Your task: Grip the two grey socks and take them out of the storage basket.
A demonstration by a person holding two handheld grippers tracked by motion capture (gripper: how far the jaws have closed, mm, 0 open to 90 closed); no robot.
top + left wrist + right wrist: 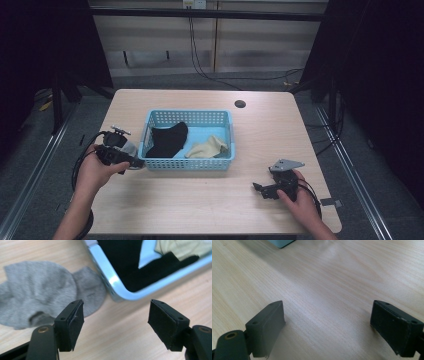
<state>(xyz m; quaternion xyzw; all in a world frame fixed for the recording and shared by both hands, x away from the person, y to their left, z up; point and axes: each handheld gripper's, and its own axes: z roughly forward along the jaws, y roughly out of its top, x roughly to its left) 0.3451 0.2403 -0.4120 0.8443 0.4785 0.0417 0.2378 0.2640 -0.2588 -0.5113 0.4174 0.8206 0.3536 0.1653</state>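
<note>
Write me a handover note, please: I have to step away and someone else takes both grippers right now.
Left gripper: jaws open, nothing between them, beside the grey sock.
Right gripper: jaws open and empty, over bare table at the near right.
Things: the grey sock lies on the table against the blue basket's left outer corner. Black sock and beige sock lie inside the basket.
Done: two socks appear to be binned.
Left: probably pick up the grey sock and drop it in the basket.

Black left gripper [115,317] with 2 square-padded jaws, trailing cable.
</note>
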